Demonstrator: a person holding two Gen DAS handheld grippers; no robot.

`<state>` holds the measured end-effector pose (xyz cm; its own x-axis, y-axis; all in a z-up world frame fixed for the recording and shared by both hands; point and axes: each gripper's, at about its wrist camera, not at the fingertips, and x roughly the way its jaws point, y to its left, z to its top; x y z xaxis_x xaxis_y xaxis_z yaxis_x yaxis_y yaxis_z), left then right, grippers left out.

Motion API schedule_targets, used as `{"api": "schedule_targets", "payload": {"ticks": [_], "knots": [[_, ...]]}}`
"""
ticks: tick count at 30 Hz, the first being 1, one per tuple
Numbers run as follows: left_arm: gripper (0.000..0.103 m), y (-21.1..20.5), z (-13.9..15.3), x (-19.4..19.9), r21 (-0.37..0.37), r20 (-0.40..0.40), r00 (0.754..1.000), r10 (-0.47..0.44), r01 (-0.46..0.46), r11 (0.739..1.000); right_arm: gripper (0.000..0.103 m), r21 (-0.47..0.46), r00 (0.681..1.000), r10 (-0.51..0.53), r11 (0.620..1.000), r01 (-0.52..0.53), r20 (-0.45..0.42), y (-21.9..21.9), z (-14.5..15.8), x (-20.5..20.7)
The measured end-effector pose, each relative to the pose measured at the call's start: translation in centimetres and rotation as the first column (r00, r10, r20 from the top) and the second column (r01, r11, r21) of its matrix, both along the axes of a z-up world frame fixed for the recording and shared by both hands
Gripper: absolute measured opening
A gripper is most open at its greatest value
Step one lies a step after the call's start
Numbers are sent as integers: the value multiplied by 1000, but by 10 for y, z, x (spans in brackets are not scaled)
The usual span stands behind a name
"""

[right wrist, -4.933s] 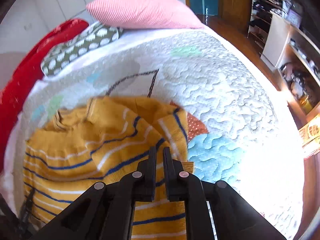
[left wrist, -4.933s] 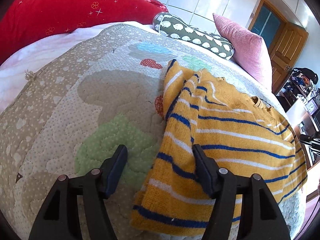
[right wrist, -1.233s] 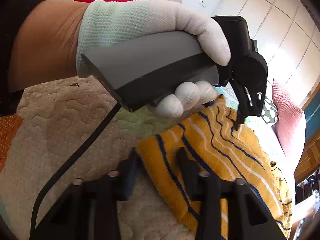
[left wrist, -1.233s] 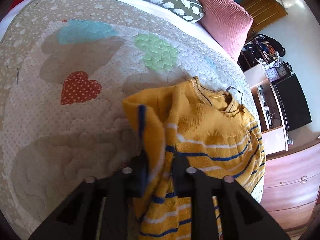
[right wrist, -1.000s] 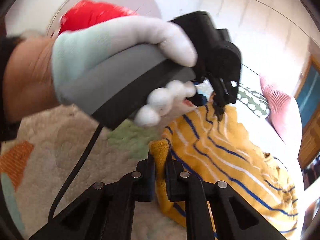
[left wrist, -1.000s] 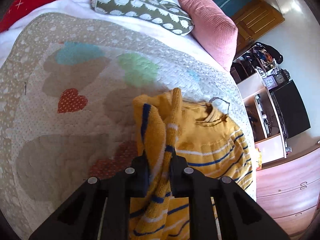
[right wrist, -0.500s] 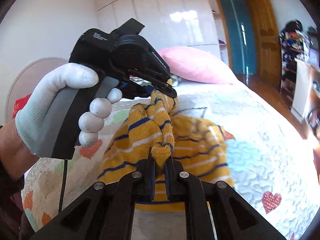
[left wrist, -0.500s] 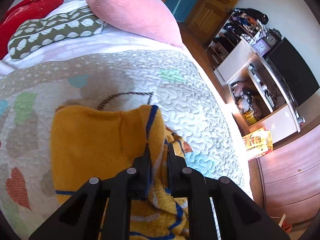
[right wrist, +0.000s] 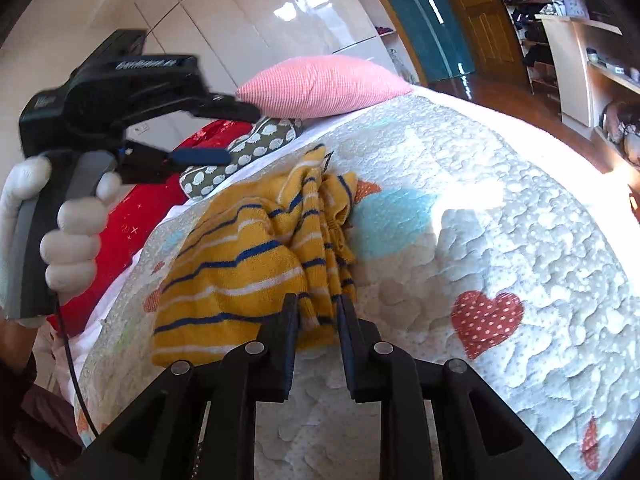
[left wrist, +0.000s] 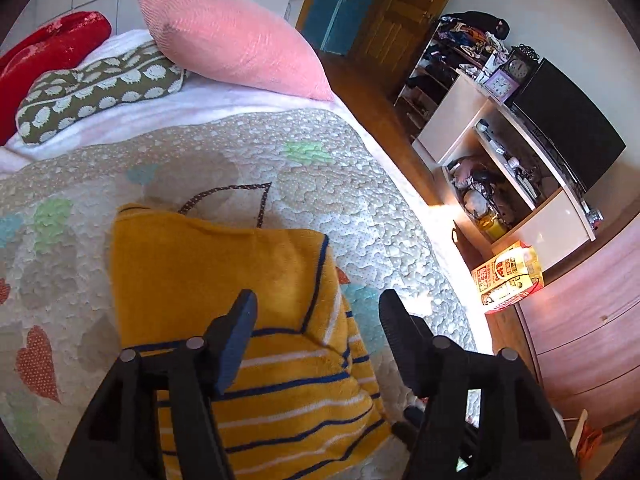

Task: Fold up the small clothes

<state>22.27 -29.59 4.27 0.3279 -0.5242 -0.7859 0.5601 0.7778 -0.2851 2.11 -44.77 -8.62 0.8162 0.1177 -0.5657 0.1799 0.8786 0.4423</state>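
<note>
Left tool (left wrist: 316, 300): black plastic, two flat ribbed pads spread wide and opening; it hangs above the sweater, the knit showing between the pads, neither pad touching it.
Right tool (right wrist: 316, 312): black, narrow gap between the pads, jaws opening; a bunched fold of the sweater's edge lies between the pads, and no clear press on it shows.
Sweater (left wrist: 224, 280): mustard-yellow knit with thin blue and white stripes, soft and fuzzy; it lies on the quilt near the bed's right edge in the left view. The near part is striped; a plain yellow panel is folded over it with a straight far edge. In the right view it is a rumpled heap (right wrist: 256, 252) with pleated folds running toward the right tool.
Left hand (right wrist: 68, 236): in a white knit glove, gripping the grey handle of the left tool; a thin black cable hangs from it.
Quilt (left wrist: 360, 208): cream, stitched in puffy wavy cells with tiny dots; red dotted hearts and pale green and blue patches sewn on.
Bed (left wrist: 224, 100): white sheet showing beyond the quilt.
Green cushion (left wrist: 100, 88): long, olive with a white pattern, just beside the pillow.
Pillow (left wrist: 232, 44): pink, ribbed, plump, with pointed corners.
Red bedding (left wrist: 44, 56): deep red, at the far left.
Shelves (left wrist: 508, 168): white, cluttered, well apart, across a wooden floor.
</note>
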Motion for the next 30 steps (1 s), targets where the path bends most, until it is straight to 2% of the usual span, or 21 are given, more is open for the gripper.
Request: {"api": "schedule_targets", "payload": {"ticks": [2, 5, 9, 12, 14, 15, 16, 18, 19, 20, 21, 22, 23, 25, 26, 27, 30], "knots": [[63, 23, -4, -5, 64, 60, 997, 44, -48, 997, 21, 0, 999, -39, 999, 39, 27, 0, 13, -10], [63, 53, -26, -13, 105, 84, 993, 80, -89, 991, 21, 38, 998, -18, 999, 16, 56, -12, 36, 14], [61, 78, -73, -21, 69, -24, 992, 121, -119, 991, 21, 106, 988, 136, 984, -143, 69, -1, 57, 71], [61, 79, -86, -32, 72, 33, 991, 132, -134, 988, 21, 200, 967, 256, 948, -248, -11, 10, 37, 129], [61, 76, -85, -37, 67, 54, 990, 128, -131, 989, 20, 188, 967, 215, 964, -187, -139, 5, 13, 158], [62, 75, -85, -39, 61, 57, 992, 116, -119, 991, 10, 139, 967, 149, 983, -122, -207, -2, 2, 166], [62, 73, -84, -41, 64, 66, 993, 102, -106, 992, 4, 100, 965, 97, 992, -74, -244, -12, -8, 172], [62, 69, -82, -45, 98, 100, 992, 80, -90, 991, 2, 68, 966, 13, 998, 4, -259, -32, -17, 176], [62, 70, -80, -47, 106, 105, 992, 70, -81, 991, 8, 32, 959, -43, 998, 54, -281, -39, -16, 174], [62, 74, -77, -48, 84, 99, 993, 58, -66, 994, 18, -42, 943, -122, 993, 114, -310, -44, -12, 170], [62, 81, -73, -48, 41, 83, 995, 51, -54, 998, 18, -62, 942, -143, 990, 130, -304, -51, -8, 164], [62, 90, -69, -46, -8, 63, 997, 49, -49, 999, 21, -6, 955, -106, 994, 108, -277, -58, -5, 157], [63, 100, -66, -43, -56, 43, 997, 58, -56, 997, 28, 73, 964, -65, 994, 87, -259, -64, -3, 150], [64, 122, -64, -32, -124, 1, 995, 104, -103, 987, 43, 184, 976, -14, 981, 55, -215, -72, 0, 135], [65, 133, -65, -24, -153, -30, 991, 131, -134, 979, 57, 214, 981, 4, 976, 38, -192, -73, 5, 127], [66, 144, -68, -14, -178, -67, 985, 162, -171, 969, 64, 236, 984, 17, 971, 25, -175, -73, 8, 122], [72, 169, -82, 13, -227, -169, 957, 235, -269, 936, 67, 284, 983, 66, 959, -15, -172, -71, 3, 124]]}}
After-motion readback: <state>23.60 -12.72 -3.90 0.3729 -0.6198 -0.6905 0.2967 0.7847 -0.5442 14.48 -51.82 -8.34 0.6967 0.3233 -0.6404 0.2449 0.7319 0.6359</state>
